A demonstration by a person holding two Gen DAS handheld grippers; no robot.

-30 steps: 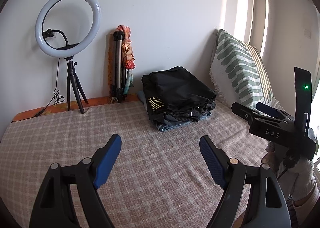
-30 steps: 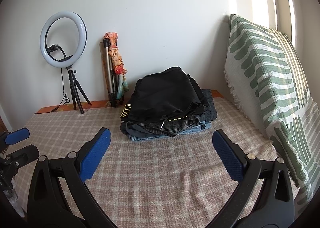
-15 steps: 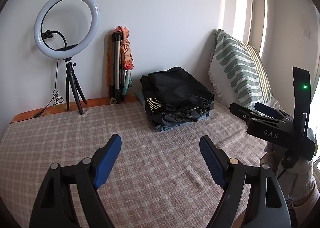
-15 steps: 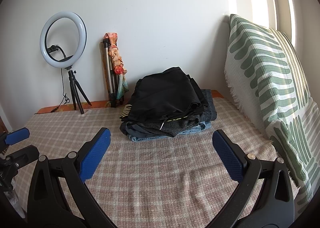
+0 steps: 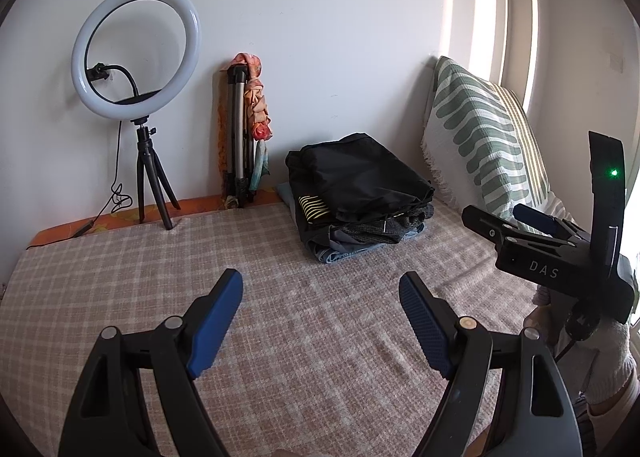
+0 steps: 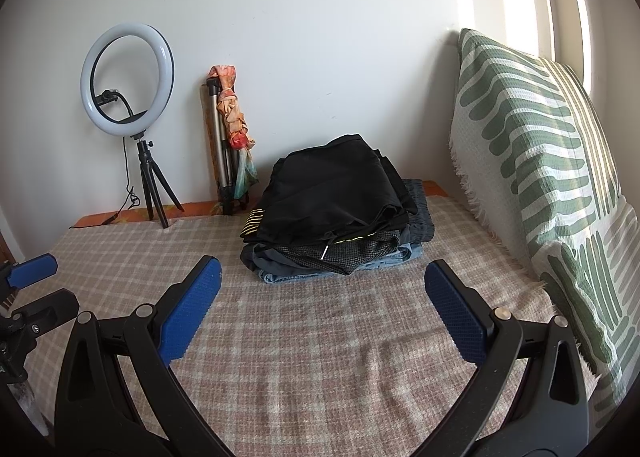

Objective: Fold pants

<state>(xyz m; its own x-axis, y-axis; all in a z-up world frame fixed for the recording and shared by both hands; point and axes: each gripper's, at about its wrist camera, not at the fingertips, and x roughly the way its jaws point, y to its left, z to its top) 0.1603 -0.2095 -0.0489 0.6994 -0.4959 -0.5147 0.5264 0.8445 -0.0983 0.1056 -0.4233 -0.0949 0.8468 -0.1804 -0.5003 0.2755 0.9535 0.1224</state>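
A stack of folded pants (image 5: 360, 193), black on top with grey and denim below, lies at the back of the checked bed cover (image 5: 312, 337); it also shows in the right wrist view (image 6: 336, 213). My left gripper (image 5: 320, 297) is open and empty, held above the cover in front of the stack. My right gripper (image 6: 322, 285) is open and empty, also short of the stack. The right gripper shows at the right edge of the left wrist view (image 5: 536, 233). The left gripper shows at the left edge of the right wrist view (image 6: 32, 289).
A ring light on a tripod (image 5: 136, 53) stands at the back left by the wall. A folded tripod with an orange cloth (image 5: 244, 129) leans on the wall. A green-striped pillow (image 6: 540, 161) stands along the right side.
Both grippers stay open. The left wrist view has shifted very slightly; the right wrist view is unchanged.
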